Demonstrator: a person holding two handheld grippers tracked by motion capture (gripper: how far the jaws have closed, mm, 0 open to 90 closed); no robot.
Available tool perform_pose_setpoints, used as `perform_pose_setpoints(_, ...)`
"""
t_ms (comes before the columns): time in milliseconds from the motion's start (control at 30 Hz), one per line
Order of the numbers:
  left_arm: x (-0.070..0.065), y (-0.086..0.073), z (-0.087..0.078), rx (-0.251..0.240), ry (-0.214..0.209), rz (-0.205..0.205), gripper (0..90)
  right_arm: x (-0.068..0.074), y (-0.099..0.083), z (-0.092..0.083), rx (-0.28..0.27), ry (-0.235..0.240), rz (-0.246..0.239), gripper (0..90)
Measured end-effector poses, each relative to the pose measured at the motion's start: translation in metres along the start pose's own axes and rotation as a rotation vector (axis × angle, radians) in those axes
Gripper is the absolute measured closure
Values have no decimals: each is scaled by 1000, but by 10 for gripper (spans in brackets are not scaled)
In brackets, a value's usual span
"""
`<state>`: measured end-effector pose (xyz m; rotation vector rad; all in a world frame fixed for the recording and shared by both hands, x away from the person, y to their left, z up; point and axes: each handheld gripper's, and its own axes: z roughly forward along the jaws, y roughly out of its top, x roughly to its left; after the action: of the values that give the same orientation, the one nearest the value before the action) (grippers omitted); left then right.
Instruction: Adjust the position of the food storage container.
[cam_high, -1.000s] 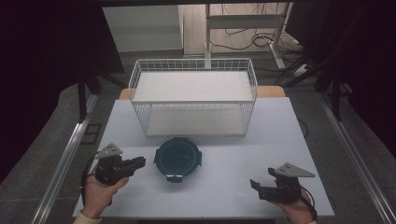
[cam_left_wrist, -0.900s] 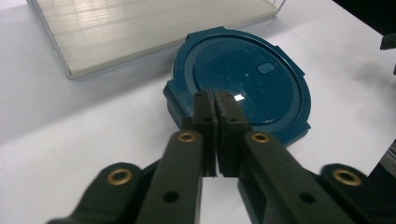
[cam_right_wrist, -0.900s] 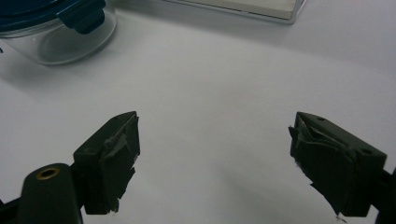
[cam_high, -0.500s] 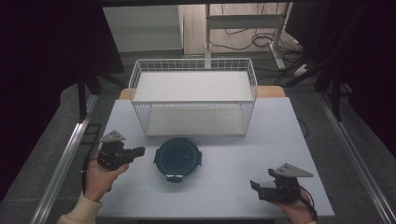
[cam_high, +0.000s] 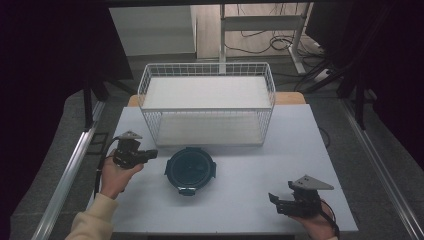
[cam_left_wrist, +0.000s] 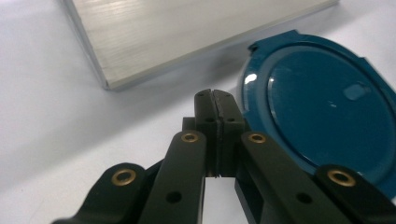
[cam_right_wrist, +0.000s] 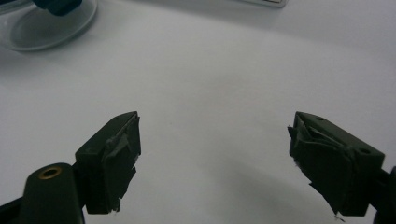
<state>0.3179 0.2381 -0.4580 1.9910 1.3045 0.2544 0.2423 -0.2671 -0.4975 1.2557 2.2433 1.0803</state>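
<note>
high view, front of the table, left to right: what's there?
left gripper, jaws shut on nothing → round dark-blue lidded container → right gripper, jaws open and empty. The white wire basket stands behind them, farther back on the table.

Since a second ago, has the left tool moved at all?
Yes. The left tool has moved up the high view, toward the wire basket, and a little right toward the blue lid. Its jaws are shut on nothing.

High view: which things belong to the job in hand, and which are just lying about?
In hand:
- blue lid on its glass bowl
- left hand-held gripper, shut, beside it

Lying about:
- white wire basket
- cables on the floor
</note>
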Motion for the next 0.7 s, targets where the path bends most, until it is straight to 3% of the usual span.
perform_pose_setpoints(233,4,3,17,35,9,-1,900,-1,0,-1,-6,-8,4,165)
perform_pose_setpoints(367,1,3,28,71,10,17,900,-1,0,-3,-13,-15,7,167)
perform_pose_setpoints(500,-2,3,34,77,5,25,900,-2,1,-3,-12,-14,3,167)
perform_pose_setpoints(700,-10,2,44,107,-7,54,900,-8,2,-9,-35,-33,30,167)
